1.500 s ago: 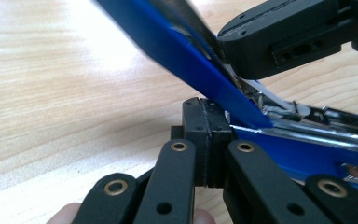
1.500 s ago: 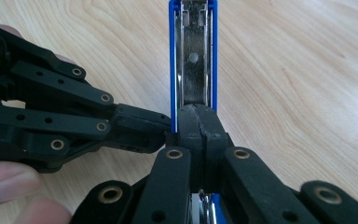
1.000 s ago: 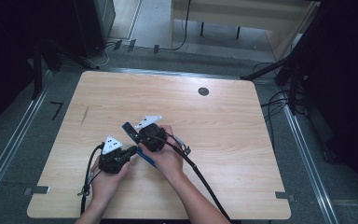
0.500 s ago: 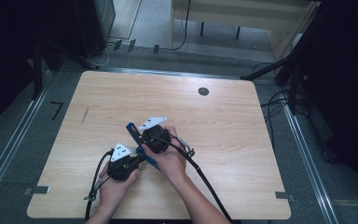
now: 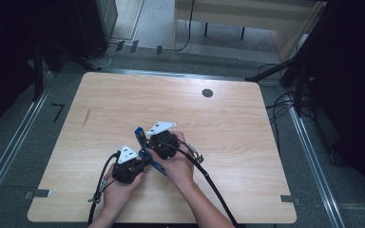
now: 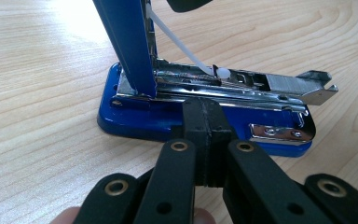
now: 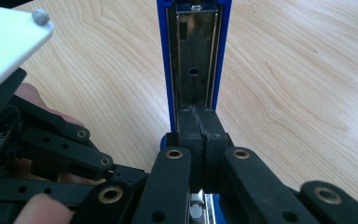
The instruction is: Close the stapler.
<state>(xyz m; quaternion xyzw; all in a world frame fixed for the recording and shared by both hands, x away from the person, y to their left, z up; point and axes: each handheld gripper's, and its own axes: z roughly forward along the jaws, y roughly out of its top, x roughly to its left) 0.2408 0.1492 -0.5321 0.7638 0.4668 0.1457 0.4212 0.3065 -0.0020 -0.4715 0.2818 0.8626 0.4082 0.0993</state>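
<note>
Between both clenched claws (image 6: 205, 135) (image 7: 200, 135), blue stapler (image 6: 135, 119) seemingly bears no readable writing.

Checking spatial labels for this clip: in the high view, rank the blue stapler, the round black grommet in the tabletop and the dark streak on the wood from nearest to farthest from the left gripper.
1. Blue stapler, right beside the left gripper.
2. Dark streak, up and left.
3. Black grommet, far side, toward the right.

Glossy blue plastic stapler (image 6: 135, 119), shiny metal magazine (image 6: 261, 86), matt wood table (image 5: 247, 128)
</note>
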